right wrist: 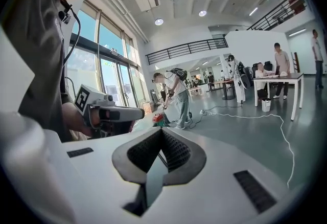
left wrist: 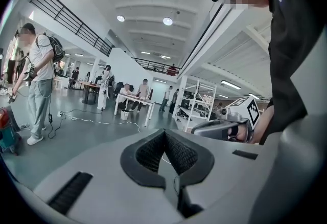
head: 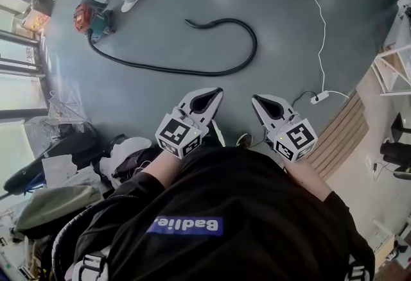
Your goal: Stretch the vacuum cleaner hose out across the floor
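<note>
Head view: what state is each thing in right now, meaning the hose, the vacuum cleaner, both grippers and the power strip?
Hose: lying on the floor in a hooked curve, not stretched out, nothing touching it.
Vacuum cleaner: on the floor, one hose end running to it, a person standing beside it.
Left gripper: shut, empty, well short of the hose.
Right gripper: shut, empty, well short of the hose.
Power strip: on the floor, white cable leading away.

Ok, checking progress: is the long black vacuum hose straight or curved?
Curved: the long black hose bends round and hooks back near its free end.
</note>
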The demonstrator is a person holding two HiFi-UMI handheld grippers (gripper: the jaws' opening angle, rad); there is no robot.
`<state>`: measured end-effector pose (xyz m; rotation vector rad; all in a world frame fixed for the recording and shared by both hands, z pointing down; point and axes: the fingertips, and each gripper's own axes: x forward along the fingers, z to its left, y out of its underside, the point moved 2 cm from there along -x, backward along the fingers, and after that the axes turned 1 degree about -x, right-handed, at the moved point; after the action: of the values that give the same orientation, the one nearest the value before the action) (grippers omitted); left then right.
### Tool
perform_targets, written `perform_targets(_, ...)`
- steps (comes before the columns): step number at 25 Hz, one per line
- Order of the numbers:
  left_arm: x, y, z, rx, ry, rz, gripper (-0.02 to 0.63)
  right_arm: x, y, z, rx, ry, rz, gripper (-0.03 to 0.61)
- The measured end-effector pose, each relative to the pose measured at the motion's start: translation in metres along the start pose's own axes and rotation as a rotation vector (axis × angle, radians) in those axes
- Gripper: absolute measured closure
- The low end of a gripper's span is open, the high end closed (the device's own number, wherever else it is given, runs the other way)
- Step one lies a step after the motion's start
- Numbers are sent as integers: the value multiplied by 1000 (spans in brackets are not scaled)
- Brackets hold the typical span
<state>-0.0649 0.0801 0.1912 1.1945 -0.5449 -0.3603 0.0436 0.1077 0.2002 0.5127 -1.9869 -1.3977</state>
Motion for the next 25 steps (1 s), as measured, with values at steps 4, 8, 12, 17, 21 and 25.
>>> perform_targets(4, 13, -12, 51, -9, 36, -5, 607, 42, -10, -11, 6, 30, 35, 584)
perform_targets(8, 25, -18, 102, -10, 69, 1, 607, 88, -25, -30, 20, 59, 46, 584)
perform_targets(12, 35, -23, 147, 3, 106, 14, 607, 126, -44, -49, 9, 82, 41, 584)
perform_targets(17, 67, -28, 170, 17, 122, 43, 607, 143, -50, -87, 14, 83, 43, 584)
perform_targets(21, 107, -28, 159, 24, 102, 60, 607, 129, -46, -131, 15, 43, 43, 584)
perform_targets(25, 149, -23, 147, 28, 29, 70, 607, 114, -32, -179, 0, -29, 60, 584)
